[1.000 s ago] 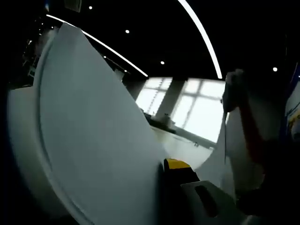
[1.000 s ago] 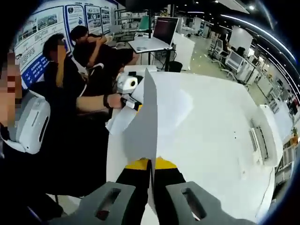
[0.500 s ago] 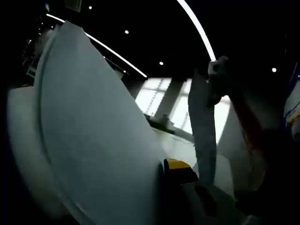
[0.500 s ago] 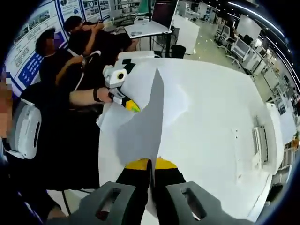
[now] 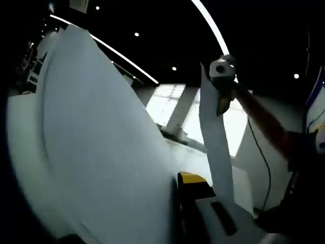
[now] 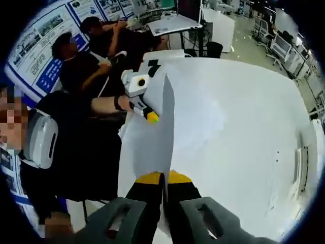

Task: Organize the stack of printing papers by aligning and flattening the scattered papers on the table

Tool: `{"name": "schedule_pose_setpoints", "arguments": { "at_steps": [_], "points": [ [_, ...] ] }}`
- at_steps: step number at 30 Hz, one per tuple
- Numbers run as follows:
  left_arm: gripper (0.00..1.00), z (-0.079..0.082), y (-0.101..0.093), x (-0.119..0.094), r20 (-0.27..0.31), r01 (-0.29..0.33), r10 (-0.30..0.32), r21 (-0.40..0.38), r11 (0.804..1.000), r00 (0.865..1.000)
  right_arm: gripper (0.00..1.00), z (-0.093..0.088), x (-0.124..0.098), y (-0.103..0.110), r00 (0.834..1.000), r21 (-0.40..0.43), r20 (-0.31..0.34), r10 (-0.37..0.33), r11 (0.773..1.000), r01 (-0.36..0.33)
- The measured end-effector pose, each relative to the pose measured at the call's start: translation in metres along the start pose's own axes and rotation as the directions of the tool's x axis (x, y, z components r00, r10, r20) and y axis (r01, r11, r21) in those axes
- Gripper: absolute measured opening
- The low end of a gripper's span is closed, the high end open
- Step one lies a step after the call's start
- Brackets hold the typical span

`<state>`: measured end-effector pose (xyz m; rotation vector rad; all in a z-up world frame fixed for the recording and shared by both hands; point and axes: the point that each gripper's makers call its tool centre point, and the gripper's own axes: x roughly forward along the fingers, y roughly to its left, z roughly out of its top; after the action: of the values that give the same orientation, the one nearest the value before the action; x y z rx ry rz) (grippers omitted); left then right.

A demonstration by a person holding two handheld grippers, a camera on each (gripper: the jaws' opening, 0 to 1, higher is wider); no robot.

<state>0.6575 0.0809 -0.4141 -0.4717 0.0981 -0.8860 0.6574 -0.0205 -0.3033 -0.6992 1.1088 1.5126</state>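
Note:
A white sheet of paper [image 6: 158,137] is held up off the white table [image 6: 254,122], edge-on in the right gripper view. My right gripper [image 6: 163,177] is shut on its near edge. My left gripper [image 6: 151,117], yellow-tipped, grips the sheet's far end. In the left gripper view the same sheet [image 5: 101,152] bulges across the left half, pressed against my left gripper [image 5: 177,179]. The right gripper [image 5: 222,99] hangs high up, holding the sheet's other end as a tall strip [image 5: 216,147]. More white paper [image 6: 203,117] lies spread on the table below.
Two seated people [image 6: 76,66] are at the table's far left side, and the person holding the grippers [image 6: 40,142] stands at its left edge. A laptop [image 6: 177,18] sits on a stand beyond the table. A small flat device [image 6: 303,160] lies near the table's right edge.
In the left gripper view the right gripper has risen and shifted left, pulling the sheet's far end into an upright strip. The right gripper view now looks down from higher up.

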Motion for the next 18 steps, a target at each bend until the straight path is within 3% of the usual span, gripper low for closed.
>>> {"name": "schedule_pose_setpoints", "arguments": {
  "at_steps": [1,3,7,10,18],
  "points": [
    [0.11,0.000,-0.001,0.000,0.000,0.000,0.000,0.000,1.000,1.000,0.00,0.007,0.001,0.001,0.999,0.015,0.028,0.035,0.999,-0.035],
    [0.11,0.000,-0.001,0.000,0.000,0.000,0.000,-0.001,1.000,1.000,0.00,0.010,0.005,-0.007,0.999,0.024,0.013,0.031,0.999,-0.031],
    [0.11,-0.001,-0.002,0.000,0.001,0.001,-0.001,-0.002,1.000,1.000,0.00,0.007,0.017,-0.016,0.999,0.026,-0.041,0.017,1.000,-0.016],
    [0.11,-0.001,-0.003,0.000,0.000,0.002,-0.002,-0.002,1.000,1.000,0.00,-0.003,0.022,-0.026,0.992,0.013,-0.122,-0.001,1.000,0.003],
    [0.11,-0.001,-0.004,0.000,0.005,0.008,-0.008,-0.006,1.000,1.000,0.00,-0.010,0.032,-0.041,0.986,0.020,-0.166,-0.026,0.999,0.029]
  ]
}}
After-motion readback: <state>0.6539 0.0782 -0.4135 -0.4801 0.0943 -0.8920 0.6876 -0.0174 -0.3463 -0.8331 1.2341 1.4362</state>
